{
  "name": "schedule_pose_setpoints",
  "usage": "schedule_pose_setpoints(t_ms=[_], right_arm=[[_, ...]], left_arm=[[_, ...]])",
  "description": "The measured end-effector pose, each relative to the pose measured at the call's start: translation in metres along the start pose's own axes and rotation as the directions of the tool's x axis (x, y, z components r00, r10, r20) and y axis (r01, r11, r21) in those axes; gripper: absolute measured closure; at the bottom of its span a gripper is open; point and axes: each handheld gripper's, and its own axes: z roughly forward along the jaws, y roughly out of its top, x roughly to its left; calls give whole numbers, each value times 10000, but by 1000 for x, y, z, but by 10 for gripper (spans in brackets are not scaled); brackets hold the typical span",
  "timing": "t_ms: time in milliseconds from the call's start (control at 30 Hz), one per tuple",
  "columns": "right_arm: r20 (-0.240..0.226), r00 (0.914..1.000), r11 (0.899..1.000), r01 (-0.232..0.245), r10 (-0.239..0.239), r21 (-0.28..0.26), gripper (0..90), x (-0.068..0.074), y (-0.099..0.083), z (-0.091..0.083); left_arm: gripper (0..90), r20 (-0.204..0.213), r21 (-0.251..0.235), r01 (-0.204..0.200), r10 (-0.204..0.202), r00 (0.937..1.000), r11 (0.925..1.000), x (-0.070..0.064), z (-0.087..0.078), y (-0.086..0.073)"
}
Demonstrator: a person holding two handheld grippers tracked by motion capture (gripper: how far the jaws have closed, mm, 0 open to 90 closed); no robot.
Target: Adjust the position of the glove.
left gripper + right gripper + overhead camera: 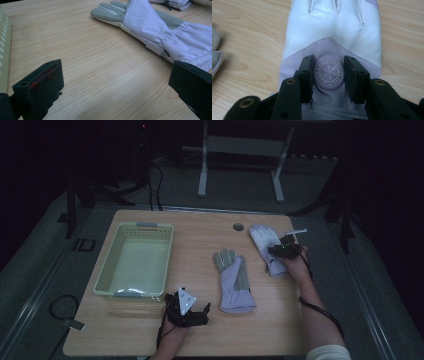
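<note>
Two pale lilac and grey gloves lie on the wooden table (195,232). One glove (233,281) (155,27) lies palm up in the middle, fingers pointing away. The other glove (263,238) (332,32) lies at the right, back side up. My right gripper (281,248) (329,67) sits low on it, jaws shut on the fabric around a round snowflake patch (328,72). My left gripper (189,316) (115,75) stands open over bare wood near the front edge, left of the middle glove's cuff, with nothing between its jaws.
A pale green slotted basket (135,227) (3,50) stands empty at the left of the table. A round cable port (238,226) sits near the far edge. Table legs (202,180) stand on the dark floor behind.
</note>
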Motion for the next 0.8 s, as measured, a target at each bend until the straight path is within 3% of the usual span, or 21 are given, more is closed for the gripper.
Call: schedule_pose_setpoints(t_ms=[167,333,400,533,800], right_arm=[[454,9988,9998,-184,188,-81,762,9,-1,-2],[674,9944,9965,-803,817,-233,793,15,0,-15],[817,9934,9964,-780,805,-335,794,17,-1,-22],[649,9889,9893,-1293,1337,-676,798,15,-4,-46],[785,9831,9808,-1557,1654,-1172,799,29,-22,-97]], left_arm=[[0,-8,18,25,-25,10000,10000,0,0,0],[0,3,20,50,-50,10000,10000,1,0,0],[0,13,9,50,-50,10000,10000,1,0,0],[0,16,41,16,-16,10000,10000,0,0,0],[0,-3,30,-10,10,10000,10000,0,0,0]])
